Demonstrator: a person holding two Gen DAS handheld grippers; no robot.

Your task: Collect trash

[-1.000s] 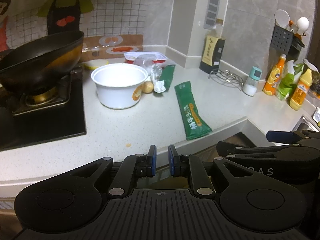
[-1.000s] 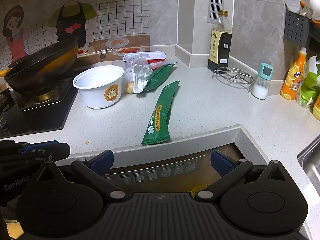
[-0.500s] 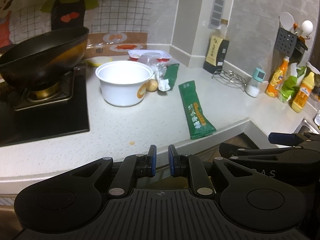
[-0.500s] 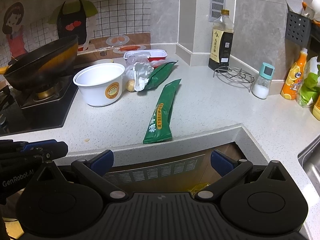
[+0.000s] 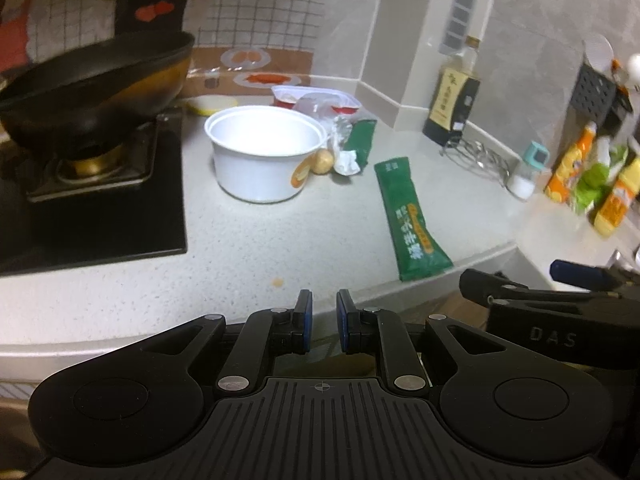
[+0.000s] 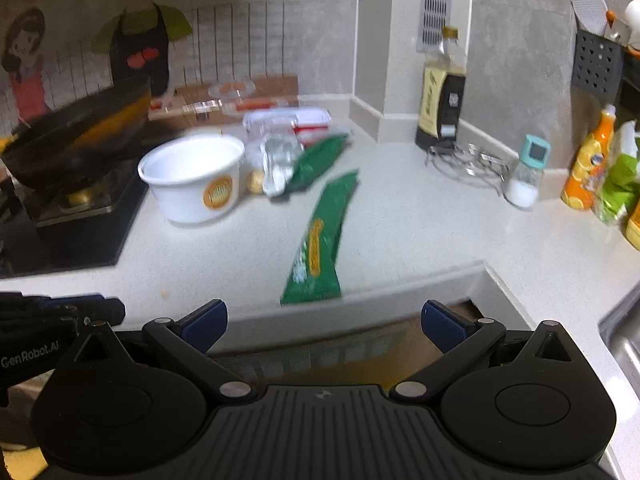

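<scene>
A long green snack packet [image 5: 408, 216] [image 6: 320, 240] lies flat on the pale counter, its near end at the front edge. Behind it stand a white disposable bowl [image 5: 264, 156] [image 6: 192, 176], a second green packet [image 5: 362, 140] [image 6: 316, 158], a crumpled clear wrapper [image 5: 344, 156] [image 6: 276, 164] and a red-and-white plastic tray [image 5: 316, 98] [image 6: 296, 118]. My left gripper [image 5: 322, 320] hovers before the counter edge, left of the long packet, with only a narrow gap between its pads and nothing in it. My right gripper [image 6: 324, 320] is wide open and empty, just short of the packet's near end.
A black wok [image 5: 92, 88] sits on the gas stove at the left. A dark sauce bottle [image 5: 452, 96], a wire trivet [image 5: 476, 152], a salt shaker [image 5: 528, 172] and orange and yellow bottles [image 5: 568, 168] line the right wall. A sink's rim [image 6: 624, 332] shows at far right.
The left gripper has drifted a little, so the bowl and packet sit further right in its view. The right view is now blurred but barely shifted. Neither gripper's jaws have changed.
</scene>
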